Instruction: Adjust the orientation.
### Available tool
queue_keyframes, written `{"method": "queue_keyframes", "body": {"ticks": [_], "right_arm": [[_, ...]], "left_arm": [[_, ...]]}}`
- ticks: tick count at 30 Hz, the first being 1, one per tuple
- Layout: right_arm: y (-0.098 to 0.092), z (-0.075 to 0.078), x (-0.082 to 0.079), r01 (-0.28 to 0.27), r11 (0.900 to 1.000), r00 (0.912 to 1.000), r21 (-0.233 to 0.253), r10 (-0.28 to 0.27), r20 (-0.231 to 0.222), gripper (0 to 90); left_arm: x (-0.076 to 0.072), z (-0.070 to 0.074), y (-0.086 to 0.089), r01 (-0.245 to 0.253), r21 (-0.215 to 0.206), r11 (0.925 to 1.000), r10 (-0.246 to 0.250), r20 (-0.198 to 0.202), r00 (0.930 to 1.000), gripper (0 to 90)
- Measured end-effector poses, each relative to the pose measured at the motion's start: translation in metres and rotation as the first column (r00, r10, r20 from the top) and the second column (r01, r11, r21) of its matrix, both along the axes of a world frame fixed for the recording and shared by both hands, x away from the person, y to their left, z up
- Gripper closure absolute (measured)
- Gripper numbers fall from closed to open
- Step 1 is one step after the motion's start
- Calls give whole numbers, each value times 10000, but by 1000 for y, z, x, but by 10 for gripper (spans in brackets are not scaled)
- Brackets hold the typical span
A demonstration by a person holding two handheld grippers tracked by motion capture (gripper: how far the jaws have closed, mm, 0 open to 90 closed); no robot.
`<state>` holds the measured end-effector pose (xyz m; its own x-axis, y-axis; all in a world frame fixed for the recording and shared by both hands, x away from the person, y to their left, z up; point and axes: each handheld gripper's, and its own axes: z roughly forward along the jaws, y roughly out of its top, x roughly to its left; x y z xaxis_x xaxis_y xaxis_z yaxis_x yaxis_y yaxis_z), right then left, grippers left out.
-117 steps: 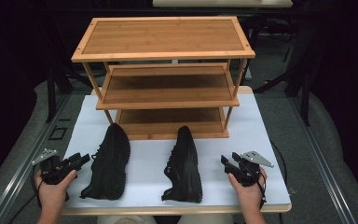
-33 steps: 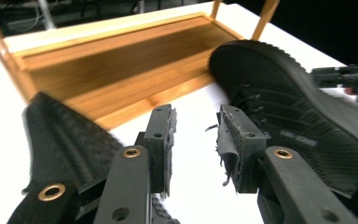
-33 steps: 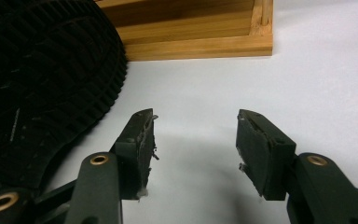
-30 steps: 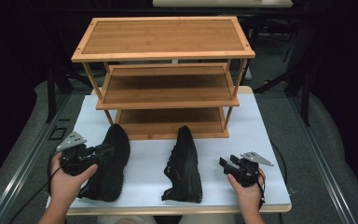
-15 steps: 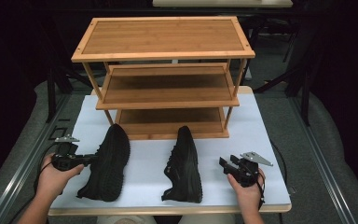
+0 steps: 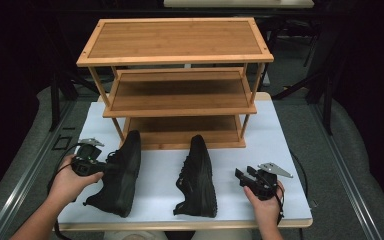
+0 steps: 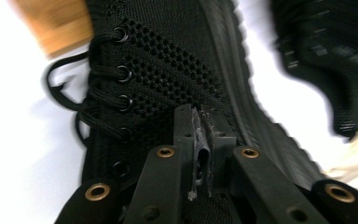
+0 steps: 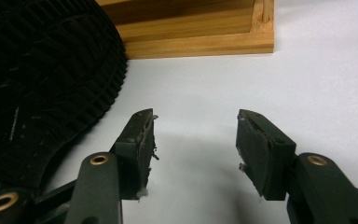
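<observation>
Jaws of the left gripper are pressed together against the mesh upper of the left sneaker, near the surface's left edge, seemingly to grip it for the bamboo shoe rack. The right gripper waits with jaws spread beside the right sneaker.

Black mesh lace-up shoe, lying on its side, table's left

Setting: lab or test studio, staged recording bench; white-covered table against dark surroundings; bamboo shoe rack at tabletop's far edge; grey floor with metal rails along both sides; stand legs beyond the far right corner.
</observation>
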<state>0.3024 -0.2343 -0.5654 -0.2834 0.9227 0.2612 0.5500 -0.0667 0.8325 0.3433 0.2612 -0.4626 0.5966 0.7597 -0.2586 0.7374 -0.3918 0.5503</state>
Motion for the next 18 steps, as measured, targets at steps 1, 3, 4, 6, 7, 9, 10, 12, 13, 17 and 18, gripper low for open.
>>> {"method": "queue_keyframes", "body": {"ticks": [1,3,4,6,7,9,10,12,13,17,18], "right_arm": [[0,0,0,0,10000,10000,0,0,0,462],[0,0,0,26,9999,10000,104,-27,38,462],[-1,0,0,19,10000,10000,56,-19,-55,462],[-1,0,0,11,9999,10000,100,-10,-21,462],[-2,0,-1,12,10000,9999,74,-11,-105,462],[-2,0,0,31,9997,10000,224,-32,20,462],[-3,0,0,36,9997,10000,230,-36,1,462],[-3,0,-1,24,9997,10000,242,-22,-76,462],[-3,0,0,16,9997,10000,250,-14,-75,462],[-3,0,-1,42,9996,10000,283,-40,-70,462],[-3,0,-1,44,9996,10000,279,-42,-71,462]], "left_arm": [[0,0,0,0,0,10000,0,0,10000,852],[-1,9,-29,670,87,9977,-672,142,9976,837],[-2,12,-37,839,255,9961,-844,190,9963,831],[-4,20,-56,1194,786,9897,-1238,538,9908,816],[-6,23,-65,1365,680,9883,-1407,618,9881,808],[-6,28,-75,1487,599,9871,-1526,662,9861,792],[-6,29,-80,1495,691,9863,-1545,737,9852,782],[-3,29,-84,1374,551,9890,-1412,716,9874,756],[-1,29,-84,1322,472,9901,-1350,626,9889,730],[5,30,-78,783,-35,9969,-781,339,9964,645],[6,30,-76,687,-194,9974,-683,221,9974,636]]}}
